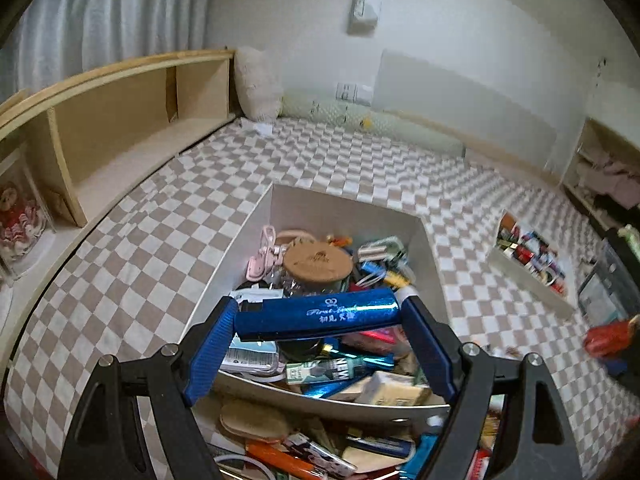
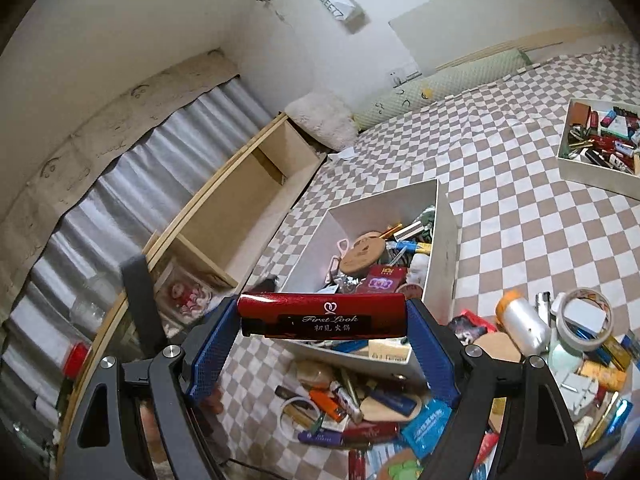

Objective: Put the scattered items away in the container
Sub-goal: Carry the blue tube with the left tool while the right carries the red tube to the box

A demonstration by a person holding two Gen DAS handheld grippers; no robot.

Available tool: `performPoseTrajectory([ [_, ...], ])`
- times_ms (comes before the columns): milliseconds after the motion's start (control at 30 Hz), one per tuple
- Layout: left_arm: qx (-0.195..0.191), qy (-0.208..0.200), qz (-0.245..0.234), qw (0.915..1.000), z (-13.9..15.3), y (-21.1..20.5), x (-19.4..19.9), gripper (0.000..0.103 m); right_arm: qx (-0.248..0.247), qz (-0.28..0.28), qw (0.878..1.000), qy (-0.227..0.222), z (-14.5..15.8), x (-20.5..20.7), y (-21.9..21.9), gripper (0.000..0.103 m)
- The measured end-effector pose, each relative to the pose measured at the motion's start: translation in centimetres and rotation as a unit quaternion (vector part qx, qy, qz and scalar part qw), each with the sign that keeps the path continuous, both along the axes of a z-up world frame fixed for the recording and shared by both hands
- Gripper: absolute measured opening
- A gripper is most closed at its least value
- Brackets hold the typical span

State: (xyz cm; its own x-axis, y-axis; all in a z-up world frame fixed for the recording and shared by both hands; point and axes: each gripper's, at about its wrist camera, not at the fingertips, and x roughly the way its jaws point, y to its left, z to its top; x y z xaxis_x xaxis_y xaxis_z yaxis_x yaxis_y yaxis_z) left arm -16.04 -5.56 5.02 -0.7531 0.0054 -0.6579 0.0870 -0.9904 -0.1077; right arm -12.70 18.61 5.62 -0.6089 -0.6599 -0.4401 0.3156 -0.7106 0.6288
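**Over the box, a lighter in each gripper**

Above the white box (image 1: 352, 208) on the checked bedspread (image 1: 132, 264), the left gripper (image 1: 318, 318) is clamped endwise on a blue lighter (image 1: 316, 314), likely so it can drop flat among the clutter. The right gripper (image 2: 322, 320) grips a red lighter (image 2: 322, 314) likewise. Only the right view shows the loose pile (image 2: 360, 404) and tape roll (image 2: 584, 318) beside the box.

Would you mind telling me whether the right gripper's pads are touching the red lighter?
Touching. The right wrist view shows the red lighter spanning the right gripper, each end pressed against a blue pad, with no gap.
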Motion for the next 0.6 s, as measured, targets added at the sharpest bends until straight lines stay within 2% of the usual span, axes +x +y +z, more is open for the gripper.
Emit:
performPoseTrajectory([
  [167,-0.024,-0.046,-0.005,0.9987,-3.4,-0.5,-2.3,0.083,0.008,0.001,1.0,-0.007,-0.2,-1.6,-0.8,0.083],
  [267,-0.025,-0.065,-0.008,0.9975,-4.9,-0.6,-3.2,0.083,0.011,0.002,1.0,-0.014,-0.5,-2.6,-1.3,0.083],
  [567,-0.025,-0.082,-0.01,0.9962,-6.4,-0.6,-4.4,0.084,0.03,0.007,0.999,-0.03,-1.3,-5.6,-3.2,0.083],
  [600,-0.026,-0.084,-0.009,0.9961,-6.5,-0.7,-4.4,0.087,0.032,0.01,0.999,-0.032,-1.4,-5.9,-3.4,0.083],
])
